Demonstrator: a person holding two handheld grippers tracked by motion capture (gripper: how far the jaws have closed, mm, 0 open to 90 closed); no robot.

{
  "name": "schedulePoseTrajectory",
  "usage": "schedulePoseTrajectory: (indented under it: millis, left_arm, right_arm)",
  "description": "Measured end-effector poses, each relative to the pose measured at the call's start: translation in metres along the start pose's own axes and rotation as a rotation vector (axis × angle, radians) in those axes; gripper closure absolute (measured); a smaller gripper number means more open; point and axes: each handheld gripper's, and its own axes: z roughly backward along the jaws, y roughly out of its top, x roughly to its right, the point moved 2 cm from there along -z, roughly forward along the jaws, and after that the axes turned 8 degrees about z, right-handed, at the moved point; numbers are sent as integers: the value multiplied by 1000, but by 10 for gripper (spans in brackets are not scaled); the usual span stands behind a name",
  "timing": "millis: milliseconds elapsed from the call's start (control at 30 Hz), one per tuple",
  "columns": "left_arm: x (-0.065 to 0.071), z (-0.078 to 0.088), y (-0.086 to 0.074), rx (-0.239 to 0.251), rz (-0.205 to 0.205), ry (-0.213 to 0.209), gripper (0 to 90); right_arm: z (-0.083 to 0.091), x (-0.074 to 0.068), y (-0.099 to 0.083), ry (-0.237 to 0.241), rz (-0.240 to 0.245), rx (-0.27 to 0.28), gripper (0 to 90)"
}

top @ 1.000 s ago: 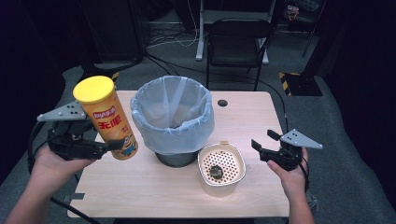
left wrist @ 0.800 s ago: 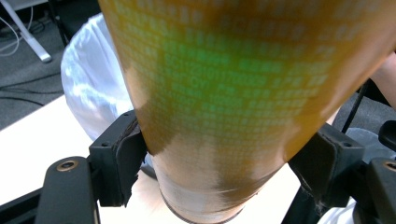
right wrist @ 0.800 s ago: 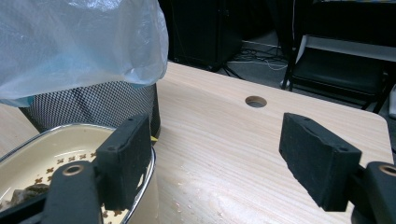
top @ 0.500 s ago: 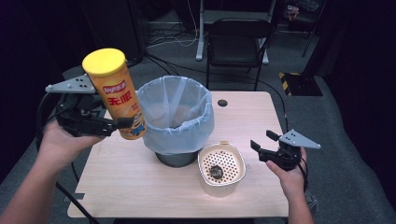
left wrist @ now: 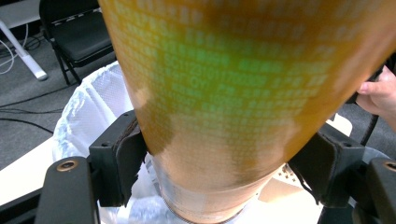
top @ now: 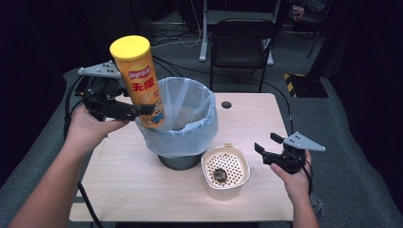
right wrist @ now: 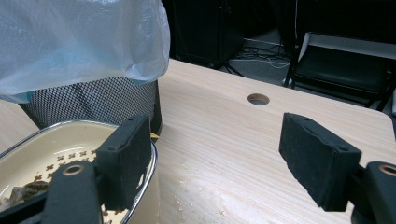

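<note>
A: Yellow cardboard, capped with a yellow lid: the chip can is clamped low on its body by the left gripper, tilted slightly, its base over the near-left rim of the bin. In the left gripper view the can sits between both pads, which press on its sides.

B: And the bin itself?

A: A mesh bin lined with a pale blue bag, standing at the middle of the wooden table.

B: The right gripper?

A: The right gripper is held above the table's right side, jaws apart, with nothing between them; bare tabletop shows in the gap. Just to its left stands a cream strainer basket with a small dark scrap in it, touching the foot of the bin.
</note>
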Motion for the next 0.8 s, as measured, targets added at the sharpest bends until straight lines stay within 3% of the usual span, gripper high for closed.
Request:
schedulePoseTrajectory:
  millis: [667,800]
  left_arm:
    - [-21,-56,-1,-18,35,43,238]
    - [-25,-68,-3,-18,52,35,238]
  right_arm:
    - [-4,0,-4,2,-1,-11,250]
    - [-5,0,-4,1,0,-12,250]
